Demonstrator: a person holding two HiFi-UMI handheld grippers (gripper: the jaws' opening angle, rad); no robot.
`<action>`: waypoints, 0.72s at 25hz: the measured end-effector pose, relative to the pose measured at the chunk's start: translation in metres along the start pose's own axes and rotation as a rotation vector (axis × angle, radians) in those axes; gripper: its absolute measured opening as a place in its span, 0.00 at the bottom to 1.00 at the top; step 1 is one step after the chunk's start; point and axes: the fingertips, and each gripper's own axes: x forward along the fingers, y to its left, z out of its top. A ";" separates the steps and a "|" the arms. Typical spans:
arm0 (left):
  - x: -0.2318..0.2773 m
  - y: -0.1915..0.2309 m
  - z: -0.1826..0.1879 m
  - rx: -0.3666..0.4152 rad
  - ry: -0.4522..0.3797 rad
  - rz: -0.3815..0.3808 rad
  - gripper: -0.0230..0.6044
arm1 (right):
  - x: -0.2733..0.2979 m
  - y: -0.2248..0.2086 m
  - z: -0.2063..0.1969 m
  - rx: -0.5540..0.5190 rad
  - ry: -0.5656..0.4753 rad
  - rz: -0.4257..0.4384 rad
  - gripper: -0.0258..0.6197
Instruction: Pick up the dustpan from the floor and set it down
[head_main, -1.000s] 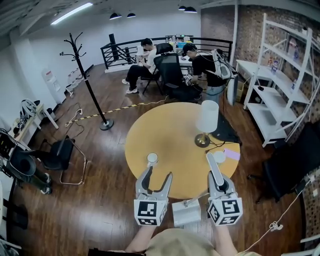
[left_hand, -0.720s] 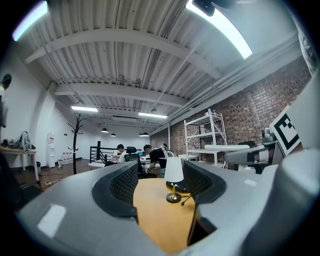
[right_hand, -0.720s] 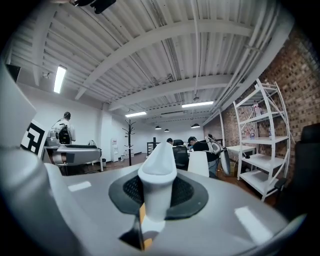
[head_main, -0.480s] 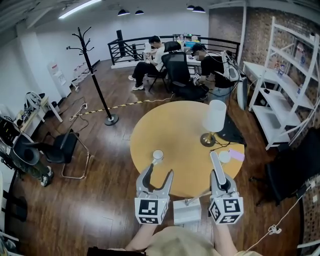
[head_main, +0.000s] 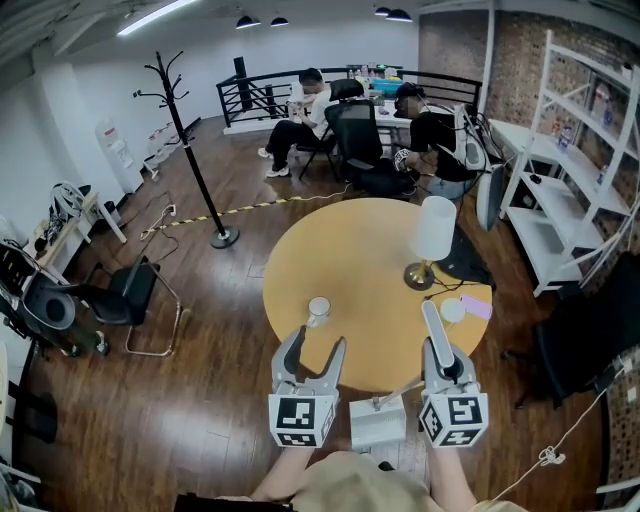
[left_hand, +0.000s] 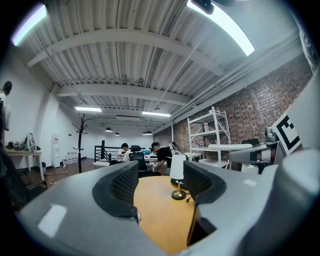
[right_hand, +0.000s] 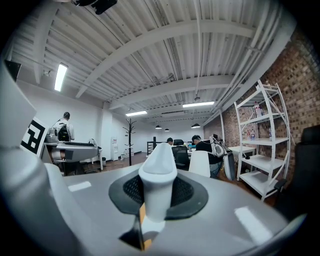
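The dustpan (head_main: 377, 425) is a pale grey pan that hangs low between my two grippers, off the floor. Its long white handle (head_main: 430, 322) pokes forward out of my right gripper (head_main: 440, 352), which is shut on it. In the right gripper view the handle (right_hand: 158, 170) stands squeezed between the dark pads of the right gripper (right_hand: 156, 200). My left gripper (head_main: 315, 342) hovers beside the pan at the table's near edge. Its jaws are closing a little, with nothing between them. In the left gripper view only the table shows through the gap of the left gripper (left_hand: 160, 187).
A round yellow table (head_main: 350, 260) stands just ahead, bearing a white lamp (head_main: 432, 235), a cup (head_main: 319, 309) and a small white disc (head_main: 452, 311). A coat stand (head_main: 195, 150), a chair (head_main: 130, 295), white shelves (head_main: 580, 150) and seated people (head_main: 310, 110) surround it.
The head view has shifted slightly, so the table and room sit a bit further right. Both grippers and the dustpan keep their places in the picture. The right grip holds.
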 end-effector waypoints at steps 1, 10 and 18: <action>0.000 0.000 0.000 0.000 0.000 -0.002 0.45 | 0.000 0.000 0.000 0.001 -0.001 -0.001 0.13; 0.001 0.001 0.002 0.000 0.005 -0.012 0.45 | 0.000 0.001 0.003 0.006 -0.004 -0.007 0.13; -0.003 0.004 -0.004 -0.003 0.009 -0.003 0.44 | 0.002 0.006 -0.003 0.001 0.002 0.000 0.13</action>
